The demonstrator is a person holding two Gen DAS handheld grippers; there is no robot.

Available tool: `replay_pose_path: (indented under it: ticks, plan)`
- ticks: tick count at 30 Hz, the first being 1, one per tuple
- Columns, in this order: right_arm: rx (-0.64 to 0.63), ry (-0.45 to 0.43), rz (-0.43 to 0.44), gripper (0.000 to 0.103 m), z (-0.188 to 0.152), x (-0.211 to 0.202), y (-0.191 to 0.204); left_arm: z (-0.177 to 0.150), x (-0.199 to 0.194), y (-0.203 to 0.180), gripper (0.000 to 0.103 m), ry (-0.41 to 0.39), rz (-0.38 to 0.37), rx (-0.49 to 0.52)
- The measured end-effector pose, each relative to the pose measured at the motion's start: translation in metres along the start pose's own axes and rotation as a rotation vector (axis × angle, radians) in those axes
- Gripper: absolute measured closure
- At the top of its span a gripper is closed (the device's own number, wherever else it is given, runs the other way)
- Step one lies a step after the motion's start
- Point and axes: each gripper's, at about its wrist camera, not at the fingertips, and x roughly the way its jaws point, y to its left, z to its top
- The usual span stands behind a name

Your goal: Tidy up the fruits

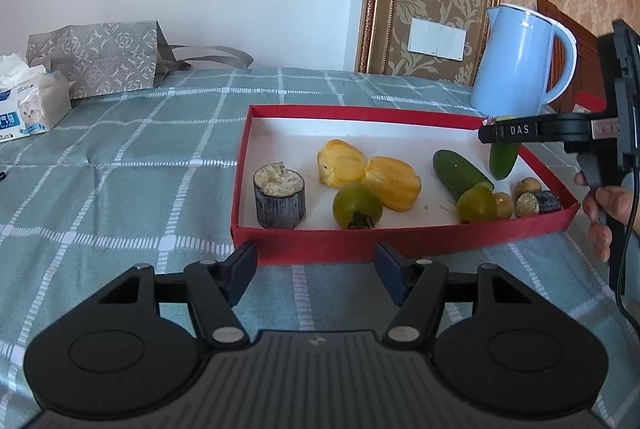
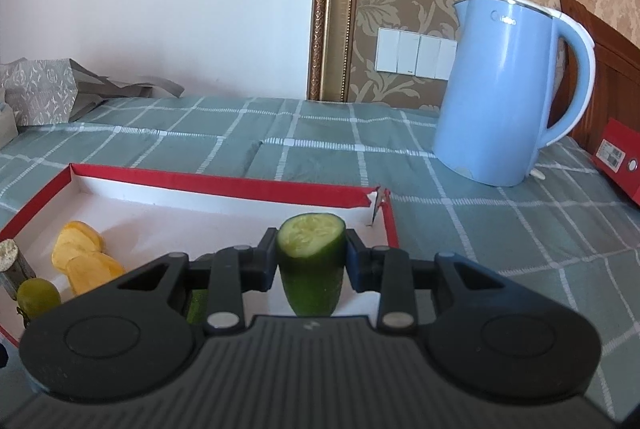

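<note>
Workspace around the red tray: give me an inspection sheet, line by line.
Surface: green checked cloth.
Job's things: red tray holding a sugarcane stub, yellow pieces, green tomatoes, one cucumber piece, small dark fruits.
Clutter: blue kettle, tissue pack, patterned bag.
Grippers: left claw open, empty; right claw shut on cucumber half.
Cables: black cable by the person's hand.
Surroundings: wall switches.
</note>
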Motion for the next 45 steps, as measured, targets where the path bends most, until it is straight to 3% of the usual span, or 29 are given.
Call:
replay_pose_path:
  ticks: [19, 21, 23, 29, 31, 37, 45]
  plan:
    - [-0.064, 0.024, -0.008, 0.069, 0.005, 0.009, 0.011, -0.001, 0.003, -0.002, 0.038, 0.017, 0.007, 0.01]
    - [-0.052, 0.011, 0.001, 0.051, 0.005, 0.007, 0.01, -0.001, 0.003, -0.003, 0.038, 0.019, 0.011, 0.015]
    - [-0.063, -0.025, -0.003, 0.024, 0.005, 0.0, 0.011, -0.001, 0.004, -0.003, 0.038, 0.022, 0.012, 0.015]
    - [-0.082, -0.157, -0.034, 0.005, 0.008, -0.043, 0.017, -0.002, 0.005, -0.003, 0.038, 0.03, 0.019, 0.019]
    - [-0.052, -0.189, -0.008, 0.0, 0.005, -0.061, 0.013, -0.002, 0.006, -0.004, 0.038, 0.031, 0.019, 0.02]
    - [0.017, -0.256, 0.072, 0.0, -0.027, -0.126, 0.002, -0.005, 0.003, -0.006, 0.038, 0.033, 0.018, 0.013]
    - [0.111, -0.225, 0.109, 0.0, -0.075, -0.158, -0.012, -0.011, -0.002, -0.017, 0.038, 0.03, 0.033, 0.029]
